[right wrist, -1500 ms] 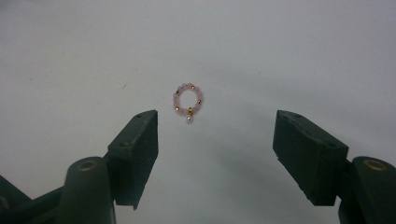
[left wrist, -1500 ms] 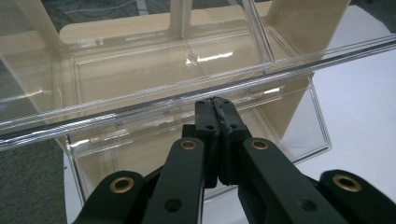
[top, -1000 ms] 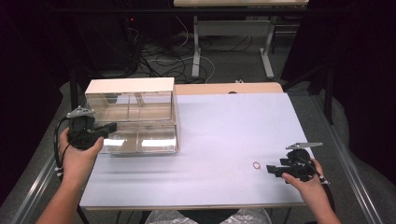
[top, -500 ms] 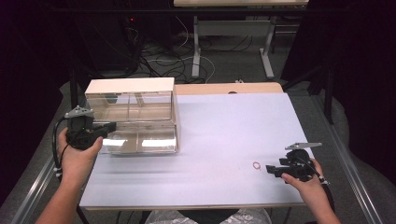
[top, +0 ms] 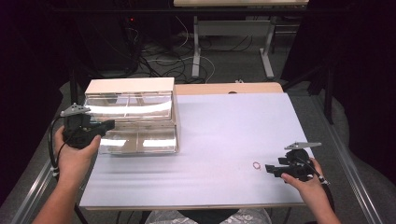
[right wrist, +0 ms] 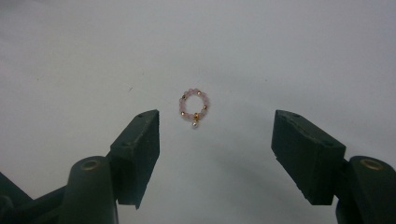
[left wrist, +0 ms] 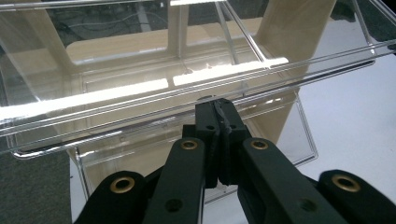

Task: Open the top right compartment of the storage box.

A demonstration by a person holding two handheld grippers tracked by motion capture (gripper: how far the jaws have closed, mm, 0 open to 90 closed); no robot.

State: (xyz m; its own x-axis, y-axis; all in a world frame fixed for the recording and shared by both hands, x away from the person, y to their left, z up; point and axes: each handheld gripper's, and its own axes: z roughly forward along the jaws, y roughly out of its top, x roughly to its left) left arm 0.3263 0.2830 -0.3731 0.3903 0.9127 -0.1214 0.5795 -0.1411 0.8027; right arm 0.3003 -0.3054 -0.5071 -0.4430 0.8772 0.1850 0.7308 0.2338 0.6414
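Observation:
A small pink bead ring (right wrist: 194, 106) with gold beads and a tiny pendant lies flat on the white table (top: 224, 126), near its front right (top: 256, 165). My right gripper (top: 270, 169) sits low just right of it. In the right gripper view it (right wrist: 215, 135) stands open, the ring a little beyond the fingertips and untouched. A clear plastic drawer cabinet (top: 135, 123) with a white top stands at the left. My left gripper (top: 108, 125) is at its front left. Its jaws (left wrist: 217, 105) are shut, tips against the clear front rim of a drawer (left wrist: 140, 100). Whether they pinch the rim is not visible.
The drawers look empty. A bare wooden strip (top: 229, 88) runs along the table's far edge. Metal rails (top: 343, 154) flank the table on both sides. Cables and desk legs (top: 196, 51) lie on the dark floor behind.

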